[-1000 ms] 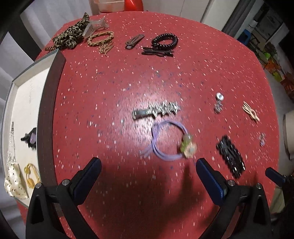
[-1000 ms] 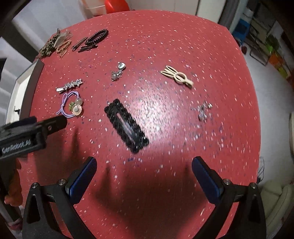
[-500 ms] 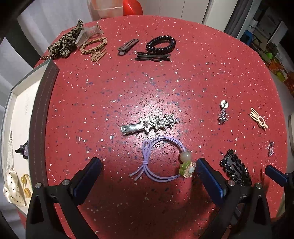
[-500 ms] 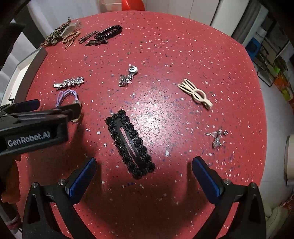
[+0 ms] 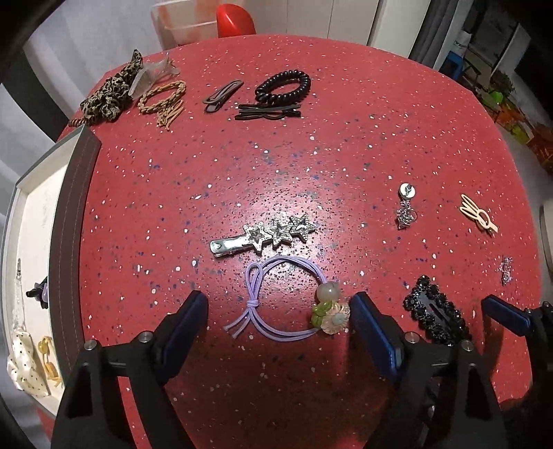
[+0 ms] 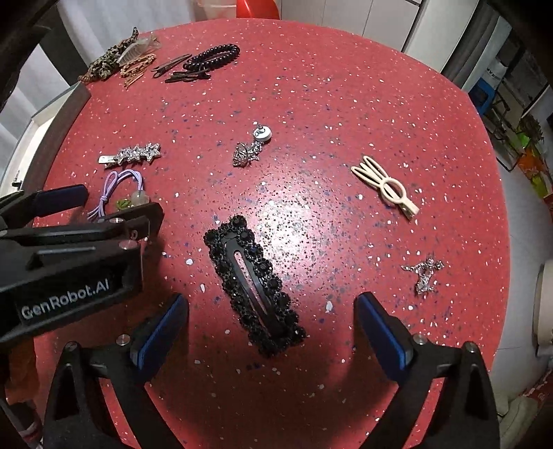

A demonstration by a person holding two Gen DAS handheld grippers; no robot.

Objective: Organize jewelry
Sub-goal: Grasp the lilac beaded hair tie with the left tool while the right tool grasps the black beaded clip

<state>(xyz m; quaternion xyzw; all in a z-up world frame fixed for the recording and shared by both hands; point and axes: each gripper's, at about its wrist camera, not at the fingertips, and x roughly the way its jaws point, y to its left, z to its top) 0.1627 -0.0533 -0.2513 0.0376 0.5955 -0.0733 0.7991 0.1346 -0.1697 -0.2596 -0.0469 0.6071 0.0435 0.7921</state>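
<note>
Left wrist view: the left gripper (image 5: 278, 323) straddles the purple hair tie (image 5: 283, 304) on the red worktop (image 5: 345, 155), jaws closing but not yet pressing it. Beside it, the right gripper (image 6: 271, 324) closes around the black beaded clip (image 6: 254, 285) (also untouched), both unclenched

Bench: a red top (image 5: 345, 145) with white and dark speckles, its far edge rounded; a bright glare sits near the middle.
Far side: a red rounded object (image 5: 235, 22) and a clear plastic container (image 5: 186, 26) stand just past the bench edge.
Walls: pale cabinet panels (image 5: 331, 17) behind; a white curtain-like surface (image 5: 86, 38) at upper left.
Floor: light grey floor (image 6: 515, 214) at right.
Clutter: a blue stool (image 5: 452, 65) and green and orange items (image 5: 511, 114) at far right.
</note>
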